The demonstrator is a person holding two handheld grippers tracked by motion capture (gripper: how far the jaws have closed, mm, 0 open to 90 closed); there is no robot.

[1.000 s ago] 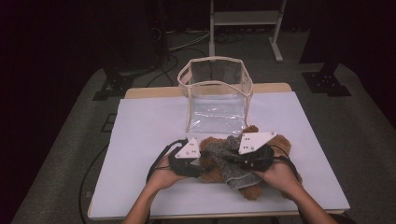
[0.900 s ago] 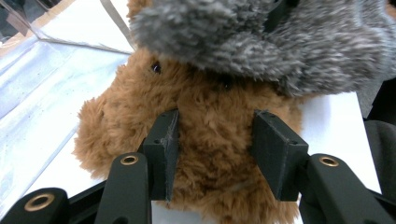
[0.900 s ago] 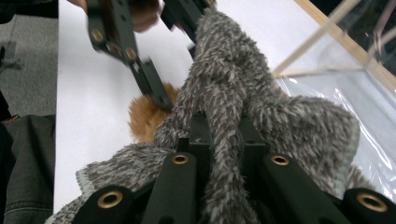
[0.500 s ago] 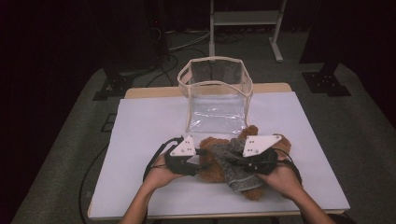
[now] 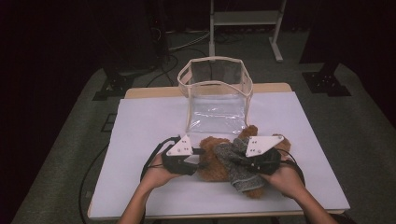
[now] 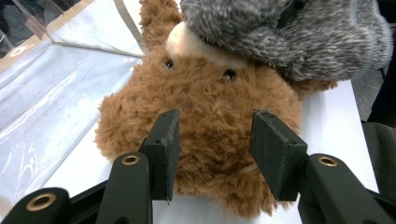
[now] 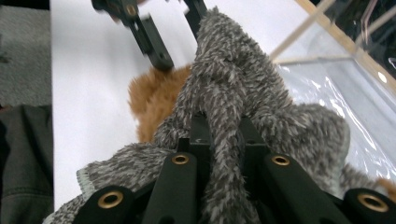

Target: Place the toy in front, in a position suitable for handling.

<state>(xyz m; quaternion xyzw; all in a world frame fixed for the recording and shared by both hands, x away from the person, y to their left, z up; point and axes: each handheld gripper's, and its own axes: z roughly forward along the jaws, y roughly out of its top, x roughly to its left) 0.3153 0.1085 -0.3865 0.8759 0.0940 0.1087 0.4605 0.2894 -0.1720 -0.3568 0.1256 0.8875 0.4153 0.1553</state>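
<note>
No text, label, brand, number or sign can be read on anything here.

teddy bear body hidden under grey sock

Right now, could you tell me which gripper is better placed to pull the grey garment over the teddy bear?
Right gripper: its jaws already pinch the grey knit garment; the left gripper stands open around the teddy bear.

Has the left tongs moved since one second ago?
Yes. The left tongs slid toward the person, away from the clear bag.
</note>
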